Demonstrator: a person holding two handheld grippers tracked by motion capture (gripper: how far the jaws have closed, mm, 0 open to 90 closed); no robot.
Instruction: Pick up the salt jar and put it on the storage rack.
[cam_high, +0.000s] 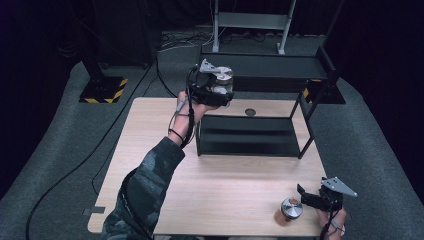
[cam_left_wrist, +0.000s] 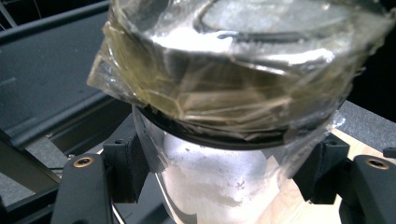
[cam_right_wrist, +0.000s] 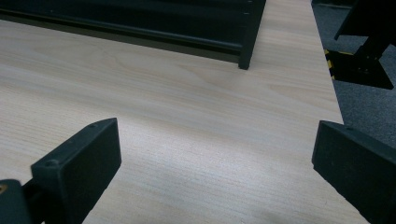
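Two jars going on here: left gripper (cam_high: 220, 92) is holding a jar (cam_high: 221, 82) up over the top shelf of the rack (cam_high: 250, 145), probably lining it up to set it there. Its jaws are clamping the glass just under the taped lid (cam_left_wrist: 243, 88). Right gripper (cam_high: 307, 196) is waiting near the table (cam_high: 165, 130) edge, jaws spread wide and empty, just beside the second jar (cam_high: 291, 208).

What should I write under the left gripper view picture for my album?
The left tool grips a clear jar with a taped lid, above a black shelf.
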